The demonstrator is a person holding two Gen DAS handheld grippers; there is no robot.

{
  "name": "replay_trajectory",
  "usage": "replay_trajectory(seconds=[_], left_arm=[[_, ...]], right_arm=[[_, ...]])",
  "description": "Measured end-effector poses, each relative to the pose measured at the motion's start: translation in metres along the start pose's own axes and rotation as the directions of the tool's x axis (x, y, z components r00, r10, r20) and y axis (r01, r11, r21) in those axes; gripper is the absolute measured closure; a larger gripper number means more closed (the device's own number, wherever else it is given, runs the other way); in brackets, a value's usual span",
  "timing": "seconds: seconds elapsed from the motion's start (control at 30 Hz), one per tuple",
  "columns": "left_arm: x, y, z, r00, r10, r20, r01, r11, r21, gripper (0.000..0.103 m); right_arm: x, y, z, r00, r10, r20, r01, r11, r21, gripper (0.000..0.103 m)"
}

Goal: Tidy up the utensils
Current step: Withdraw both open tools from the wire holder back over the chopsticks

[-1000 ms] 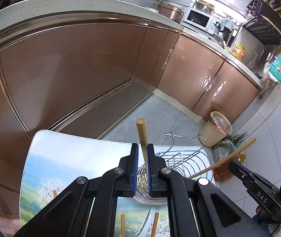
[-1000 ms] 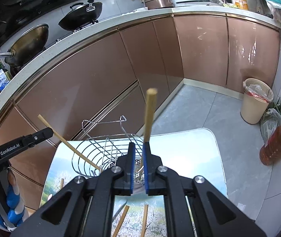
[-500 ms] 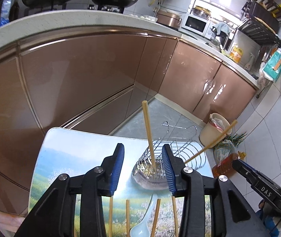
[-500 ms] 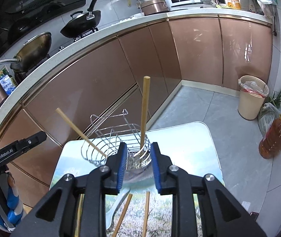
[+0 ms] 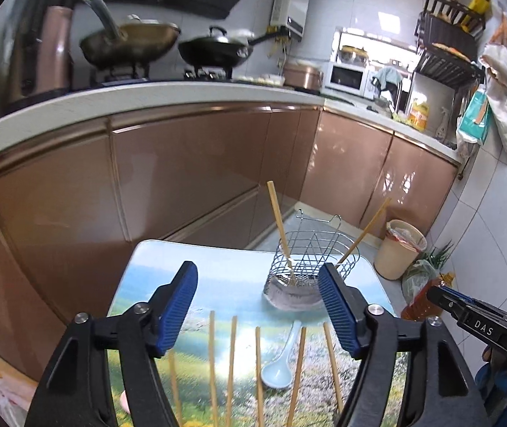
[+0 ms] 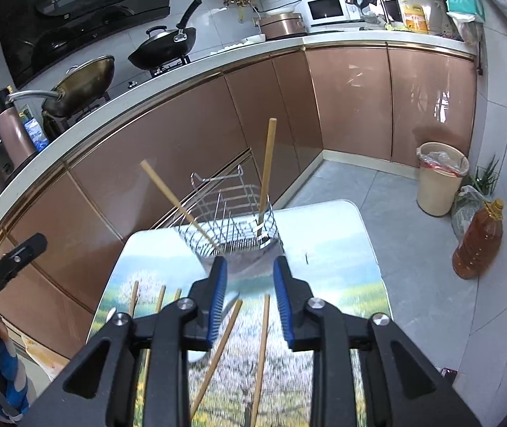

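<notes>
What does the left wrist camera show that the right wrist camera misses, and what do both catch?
Only the left wrist view shows the pale blue spoon plainly, lying among the loose chopsticks, and the dark shelf rack against the wall. Only the right wrist view shows the blue carton on the counter and the whole oil bottle on the floor. Both show the wire utensil basket with two chopsticks standing in it, the two woks, the microwave and the bin. In each view that camera's tool, left or right, is opening with nothing between its pads.
</notes>
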State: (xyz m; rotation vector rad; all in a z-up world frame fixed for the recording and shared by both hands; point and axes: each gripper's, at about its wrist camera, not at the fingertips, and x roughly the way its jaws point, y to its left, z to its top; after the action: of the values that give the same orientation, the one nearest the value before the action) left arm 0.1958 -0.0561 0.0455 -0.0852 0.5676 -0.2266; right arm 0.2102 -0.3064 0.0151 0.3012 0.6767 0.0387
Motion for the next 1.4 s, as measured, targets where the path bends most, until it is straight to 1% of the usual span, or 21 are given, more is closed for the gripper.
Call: replay_trajectory(seconds=[0.07,0.3,0.4,0.53,0.7,0.87,1.0,1.23,1.33,1.4], left_arm=[[-0.015,0.004,-0.009,1.0,0.014,0.023,-0.014,1.0,-0.001,0.03],[-0.057,0.016,-0.041,0.996,0.057,0.069,-0.056,0.998,-0.016,0.03],[-0.067,0.018,-0.047,0.993,0.082,0.088,-0.081,0.997,-0.009,0.03],[-0.085,0.025,-0.057,0.991,0.091,0.101,-0.09,0.996,-0.014,0.03],[-0.102,0.029,-0.069,0.987,0.107,0.118,-0.107,0.994,-0.009,0.03],[-0.111,0.034,-0.078,0.987,0.11,0.121,-0.108,0.994,-0.021,0.026],[-0.117,0.036,-0.083,0.984,0.12,0.131,-0.118,0.993,-0.019,0.024],[-0.12,0.039,-0.092,0.985,0.124,0.122,-0.122,0.992,-0.022,0.023],[-0.119,0.041,-0.095,0.985,0.126,0.117,-0.124,0.992,-0.024,0.018],[-0.119,0.042,-0.097,0.985,0.13,0.115,-0.128,0.991,-0.025,0.018]], right_arm=[[-0.01,0.002,-0.011,1.0,-0.006,0.007,0.006,1.0,-0.012,0.067],[-0.043,0.021,-0.047,0.999,-0.022,0.03,0.025,0.995,-0.092,0.067],[-0.057,0.029,-0.058,0.999,-0.014,0.044,0.019,0.994,-0.11,0.067],[-0.07,0.04,-0.068,0.998,-0.015,0.057,0.023,0.991,-0.135,0.067],[-0.082,0.044,-0.081,0.998,-0.014,0.067,0.024,0.99,-0.14,0.067],[-0.09,0.047,-0.09,0.997,-0.012,0.07,0.022,0.99,-0.138,0.067],[-0.095,0.049,-0.096,0.997,-0.014,0.076,0.024,0.991,-0.133,0.061],[-0.097,0.05,-0.103,0.997,-0.02,0.078,0.03,0.992,-0.126,0.061],[-0.098,0.049,-0.106,0.997,-0.019,0.078,0.029,0.993,-0.117,0.06],[-0.097,0.047,-0.108,0.997,-0.022,0.079,0.031,0.994,-0.109,0.06]])
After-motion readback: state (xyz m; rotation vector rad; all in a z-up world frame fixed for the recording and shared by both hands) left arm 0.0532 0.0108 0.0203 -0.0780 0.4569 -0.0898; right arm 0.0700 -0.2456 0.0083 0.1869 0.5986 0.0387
